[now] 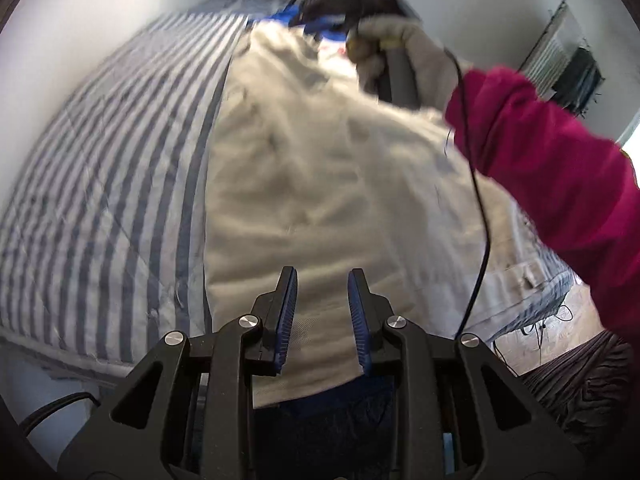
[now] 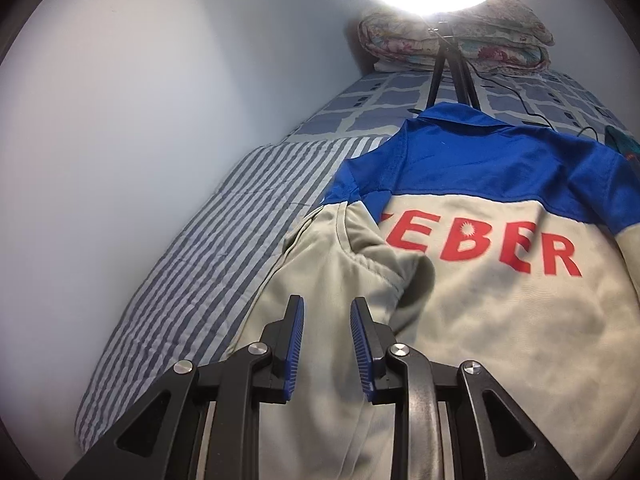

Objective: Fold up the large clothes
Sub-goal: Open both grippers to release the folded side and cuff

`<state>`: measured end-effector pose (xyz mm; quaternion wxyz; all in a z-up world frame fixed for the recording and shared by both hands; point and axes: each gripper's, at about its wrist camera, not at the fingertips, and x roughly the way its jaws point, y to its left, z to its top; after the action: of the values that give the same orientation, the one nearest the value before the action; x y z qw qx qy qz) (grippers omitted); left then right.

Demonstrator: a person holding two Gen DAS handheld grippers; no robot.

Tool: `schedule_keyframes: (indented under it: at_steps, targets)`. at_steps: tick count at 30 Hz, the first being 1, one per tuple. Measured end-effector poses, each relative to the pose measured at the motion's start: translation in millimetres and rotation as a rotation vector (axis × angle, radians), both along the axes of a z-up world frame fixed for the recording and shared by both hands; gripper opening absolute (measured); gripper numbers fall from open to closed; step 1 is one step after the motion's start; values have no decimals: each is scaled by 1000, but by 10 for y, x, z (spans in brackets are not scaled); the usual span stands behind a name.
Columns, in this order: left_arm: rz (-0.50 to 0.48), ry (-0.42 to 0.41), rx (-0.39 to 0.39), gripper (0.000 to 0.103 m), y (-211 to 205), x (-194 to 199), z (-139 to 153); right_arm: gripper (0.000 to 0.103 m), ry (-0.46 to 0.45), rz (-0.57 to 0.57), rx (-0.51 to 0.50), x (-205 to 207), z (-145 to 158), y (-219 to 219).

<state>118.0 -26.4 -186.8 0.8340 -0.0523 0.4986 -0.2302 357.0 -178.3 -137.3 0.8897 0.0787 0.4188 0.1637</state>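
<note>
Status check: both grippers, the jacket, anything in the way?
Left gripper open, empty, above the grey-and-blue jacket. Right gripper open, empty, over its folded sleeve. Black tripod stands beyond the collar.

The jacket (image 2: 460, 300) lies flat on my bed (image 2: 180, 280), back up, collar toward the far end. Behind it stands a tripod (image 2: 440, 68); a folded quilt (image 2: 460, 40) sits beyond, against the wall (image 2: 140, 100) at left.
</note>
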Motion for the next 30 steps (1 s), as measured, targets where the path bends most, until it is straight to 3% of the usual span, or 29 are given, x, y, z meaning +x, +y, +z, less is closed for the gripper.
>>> schedule_keyframes:
  at_steps: [4,7,9,11,12,16,21,24,28,30]
  targets:
    - [-12,66,19,25,-4,42,-254,22,36,-32,-139,241,-282,1]
    - [-27,58,26,25,-6,27,-306,13,96,-51,-107,317,-527,-148]
    - [-32,53,30,25,-14,7,-290,12,80,-55,-108,301,-536,-151]
    - [-17,55,5,25,26,-21,-246,12,78,-59,-173,287,-473,-59]
    - [-10,53,-7,25,50,-31,-212,18,66,-63,-190,245,-393,-4]
    - [-2,-8,-14,25,149,-138,-43,15,2,71,-73,-113,-58,270]
    - [-20,-6,-24,25,163,-209,-20,9,23,261,-143,-491,-99,735]
    - [-67,24,-14,25,102,-226,-122,9,73,282,-158,-592,-292,836]
    - [-94,-8,19,25,36,-269,-214,5,113,236,-196,-622,-617,816]
    - [-112,-30,51,25,-29,-300,-209,6,118,209,-177,-631,-595,791]
